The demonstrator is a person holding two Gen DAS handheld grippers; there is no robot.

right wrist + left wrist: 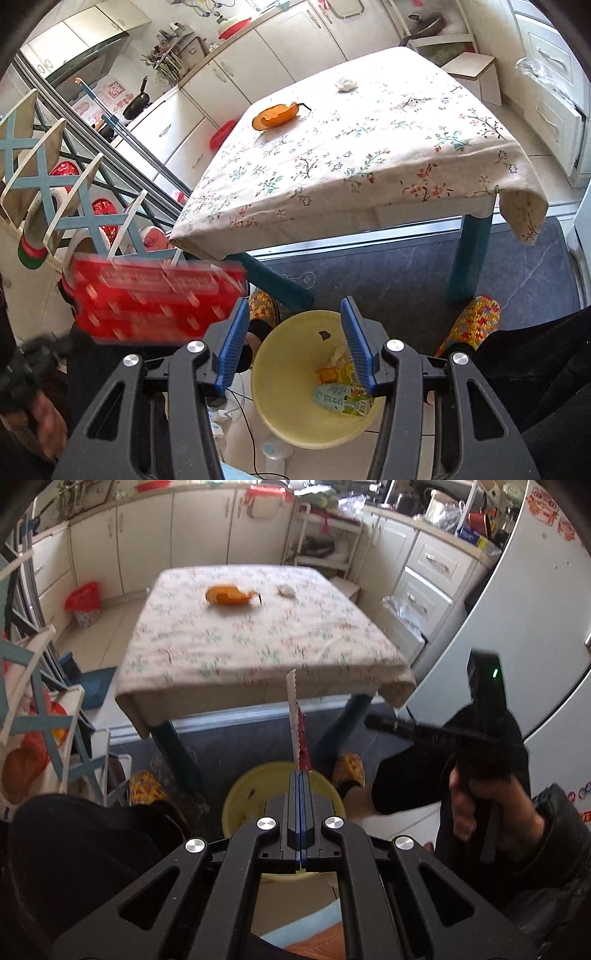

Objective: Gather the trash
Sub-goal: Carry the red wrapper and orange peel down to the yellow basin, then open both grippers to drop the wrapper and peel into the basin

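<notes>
Daylit kitchen, bright and even; we see soft shadow under the table [369,155]. Left view motion-blurred throughout; right view sharp exc. smeared red wrapper [155,299] near left. Strong fisheye bending, dark vignette at corners.

You've got a flat red wrapper [300,734] with a white serrated edge pinched edge-on above the yellow bin [295,369] on the floor, cartons already inside it. On the bench, an orange peel [275,115] lies towards the far edge, a crumpled white scrap [346,84] just beyond it.
</notes>
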